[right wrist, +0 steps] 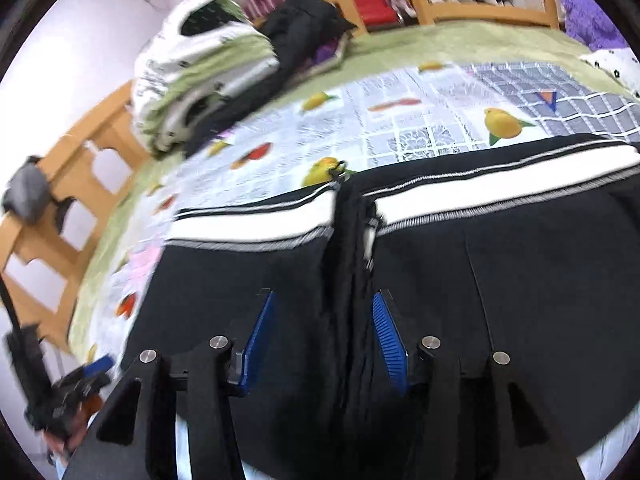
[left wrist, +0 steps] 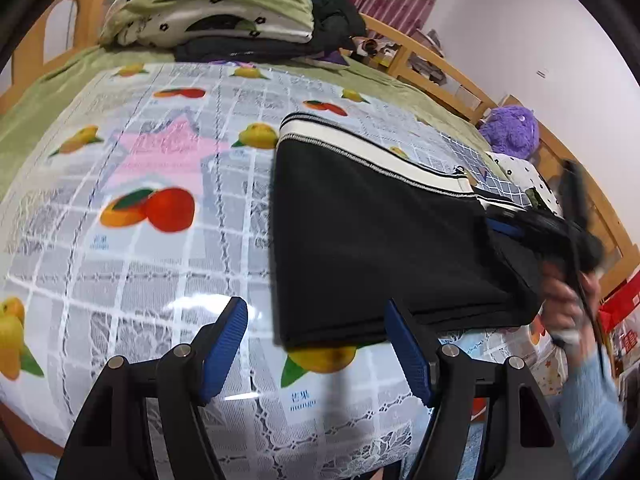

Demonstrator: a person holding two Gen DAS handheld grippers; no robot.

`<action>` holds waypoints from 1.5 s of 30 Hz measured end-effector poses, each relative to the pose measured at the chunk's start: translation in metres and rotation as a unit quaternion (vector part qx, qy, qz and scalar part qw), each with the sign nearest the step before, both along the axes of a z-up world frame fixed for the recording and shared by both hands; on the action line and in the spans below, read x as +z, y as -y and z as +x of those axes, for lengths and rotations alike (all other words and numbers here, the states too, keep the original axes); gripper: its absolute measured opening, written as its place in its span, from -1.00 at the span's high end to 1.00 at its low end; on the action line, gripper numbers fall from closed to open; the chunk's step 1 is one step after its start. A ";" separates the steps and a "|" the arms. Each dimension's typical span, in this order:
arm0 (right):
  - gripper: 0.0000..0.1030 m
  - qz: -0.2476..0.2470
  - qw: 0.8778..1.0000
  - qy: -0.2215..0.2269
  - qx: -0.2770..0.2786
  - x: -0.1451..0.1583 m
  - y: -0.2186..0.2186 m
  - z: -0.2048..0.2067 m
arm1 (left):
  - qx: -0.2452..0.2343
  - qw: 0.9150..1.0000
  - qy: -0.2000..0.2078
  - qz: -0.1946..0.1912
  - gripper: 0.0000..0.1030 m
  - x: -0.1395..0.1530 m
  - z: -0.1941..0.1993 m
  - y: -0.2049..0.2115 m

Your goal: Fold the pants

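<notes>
Pants (left wrist: 380, 240), black with a white striped waistband, lie folded flat on a fruit-print cloth (left wrist: 160, 160) spread over a wooden-framed bed (left wrist: 460, 80). Left claw (left wrist: 316, 344) hovers open just off the pants' near corner, its blue pads (left wrist: 224, 348) clear of the fabric and nothing between them. Right claw (right wrist: 324, 340) stands open above the middle of the pants, over the dark crease where two folded halves meet; its blue pads (right wrist: 386, 340) flank the crease, and whether they touch the fabric cannot be told. Seen from the left wrist, that right claw shows only as a blurred black shape at the pants' far edge, gripped by a hand (left wrist: 564, 304) in a light blue sleeve (left wrist: 592, 408). Beyond the pants, a heap of folded bedding (left wrist: 208, 12) and dark clothes (left wrist: 336, 16) sits at the bed's end, and a purple plush toy (left wrist: 512, 128) rests by the side rail.
</notes>
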State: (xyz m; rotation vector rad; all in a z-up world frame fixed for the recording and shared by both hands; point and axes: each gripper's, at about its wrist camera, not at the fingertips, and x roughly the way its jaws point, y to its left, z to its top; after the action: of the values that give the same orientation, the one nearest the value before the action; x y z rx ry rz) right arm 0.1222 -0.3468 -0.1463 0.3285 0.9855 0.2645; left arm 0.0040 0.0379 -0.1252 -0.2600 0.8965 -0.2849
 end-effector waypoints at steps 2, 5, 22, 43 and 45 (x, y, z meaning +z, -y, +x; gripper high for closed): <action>0.01 0.012 0.999 -0.046 -0.003 -0.023 -0.002 0.025 | -0.003 1.000 0.007 0.008 -0.33 0.003 0.000 0.001; 0.71 -0.004 0.999 -0.044 0.017 -0.034 -0.008 0.033 | -0.008 0.999 0.018 0.032 -0.33 0.007 0.001 0.004; 0.41 -0.044 0.997 0.055 0.001 0.020 0.004 -0.074 | 0.000 0.999 0.020 0.026 -0.33 0.022 -0.019 0.005; 0.25 -0.060 0.990 0.075 -0.104 0.077 0.021 -0.221 | 0.022 0.996 0.066 0.046 -0.33 0.126 -0.079 -0.018; 0.25 -0.084 0.984 0.105 -0.114 0.105 0.025 -0.229 | 0.021 0.994 0.093 0.059 -0.33 0.153 -0.082 -0.018</action>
State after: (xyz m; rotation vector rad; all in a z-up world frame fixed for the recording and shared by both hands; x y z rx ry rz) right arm -0.1073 -0.3714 -0.0415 0.2501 0.7495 0.0056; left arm -0.0780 0.0555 0.0273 -0.1404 0.7191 -0.2137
